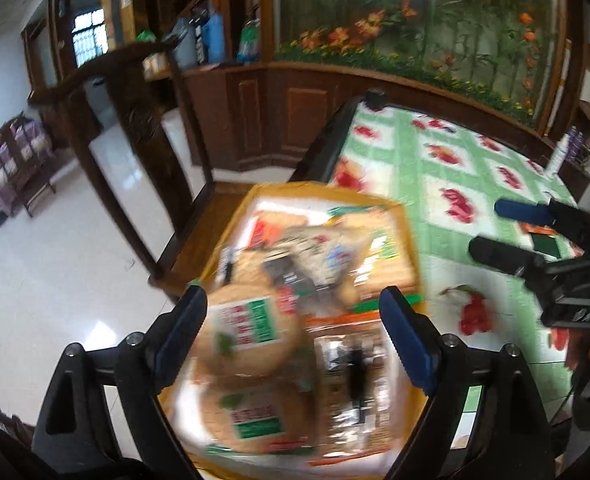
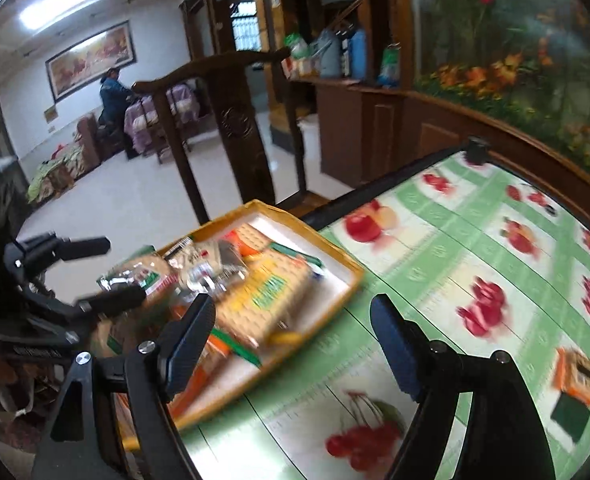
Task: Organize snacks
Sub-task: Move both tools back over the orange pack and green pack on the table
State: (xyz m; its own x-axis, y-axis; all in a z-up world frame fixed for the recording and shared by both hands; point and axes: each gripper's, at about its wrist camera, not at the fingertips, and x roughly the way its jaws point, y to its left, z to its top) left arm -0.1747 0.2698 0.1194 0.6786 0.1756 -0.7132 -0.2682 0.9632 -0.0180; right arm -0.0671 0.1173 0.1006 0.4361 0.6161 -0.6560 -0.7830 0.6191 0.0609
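Observation:
A yellow-rimmed tray (image 1: 283, 190) (image 2: 353, 276) sits at the table's left corner, piled with snack packs. Among them are two round cracker packs with green and red labels (image 1: 251, 332), a clear pack with dark contents (image 1: 351, 384) and a long biscuit pack (image 2: 263, 296). My left gripper (image 1: 295, 324) (image 2: 103, 274) hovers open over the near part of the tray, its pads touching nothing. My right gripper (image 2: 291, 336) (image 1: 511, 232) is open too, over the tray's right edge and the cloth. A small orange and dark green packet (image 2: 577, 380) (image 1: 543, 240) lies alone on the cloth.
The table (image 1: 455, 160) (image 2: 495, 240) wears a green fruit-print cloth. A dark wooden chair (image 1: 135, 120) (image 2: 235, 128) stands past the tray. A white bottle (image 1: 557, 156) stands at the far right edge. Wooden cabinets with a flower mural run behind. A person (image 2: 113, 84) is far off.

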